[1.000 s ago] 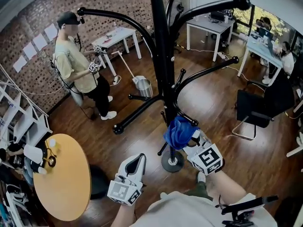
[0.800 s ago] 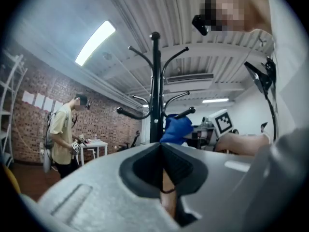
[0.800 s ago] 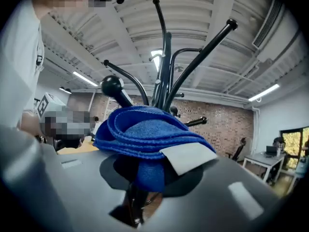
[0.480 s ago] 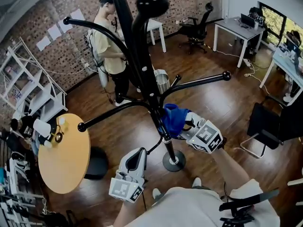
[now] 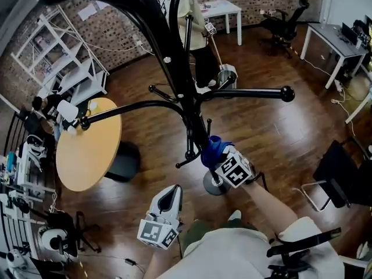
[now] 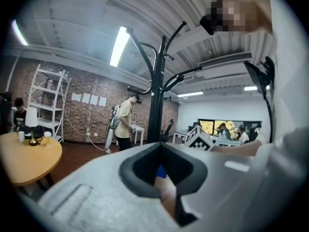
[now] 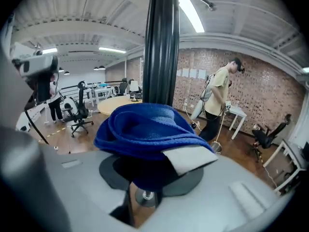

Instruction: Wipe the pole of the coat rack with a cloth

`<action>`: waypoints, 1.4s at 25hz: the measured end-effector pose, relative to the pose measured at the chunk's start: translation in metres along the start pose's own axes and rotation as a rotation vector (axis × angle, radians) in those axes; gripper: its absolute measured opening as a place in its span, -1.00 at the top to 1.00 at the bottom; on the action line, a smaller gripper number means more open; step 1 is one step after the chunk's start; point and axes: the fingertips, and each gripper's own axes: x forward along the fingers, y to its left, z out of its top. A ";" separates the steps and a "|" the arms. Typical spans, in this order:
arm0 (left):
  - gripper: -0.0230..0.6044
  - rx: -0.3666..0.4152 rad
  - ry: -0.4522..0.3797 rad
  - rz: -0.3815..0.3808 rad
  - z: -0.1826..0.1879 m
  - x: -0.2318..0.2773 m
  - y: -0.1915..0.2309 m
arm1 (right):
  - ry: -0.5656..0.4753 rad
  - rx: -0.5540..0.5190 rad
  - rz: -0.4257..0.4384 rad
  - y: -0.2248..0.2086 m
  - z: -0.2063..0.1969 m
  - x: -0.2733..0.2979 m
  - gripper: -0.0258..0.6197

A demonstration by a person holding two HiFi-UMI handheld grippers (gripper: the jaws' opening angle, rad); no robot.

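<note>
The black coat rack's pole (image 5: 185, 97) runs from the top of the head view down to its round base (image 5: 214, 185). My right gripper (image 5: 217, 157) is shut on a folded blue cloth (image 5: 211, 149), which is pressed against the lower pole just above the base. In the right gripper view the cloth (image 7: 145, 129) bulges over the jaws, with the pole (image 7: 161, 47) rising straight behind it. My left gripper (image 5: 170, 194) hangs lower left of the rack, shut and holding nothing, well apart from the pole (image 6: 155, 115).
The rack's curved arms (image 5: 250, 93) reach out at chest height. A round yellow table (image 5: 87, 150) stands at the left beside white shelves (image 5: 64, 74). Behind the rack a person (image 5: 192, 16) stands by a metal bin (image 5: 228, 74). A black chair (image 5: 343, 179) is at the right.
My head view has swung round the rack, so the table is now closer at the left. The right gripper has stayed on the lower pole, sliding the cloth up and back down.
</note>
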 end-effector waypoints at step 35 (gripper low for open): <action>0.93 0.024 -0.102 0.037 -0.227 -0.018 0.022 | -0.621 0.030 0.142 0.131 -0.165 -0.063 0.58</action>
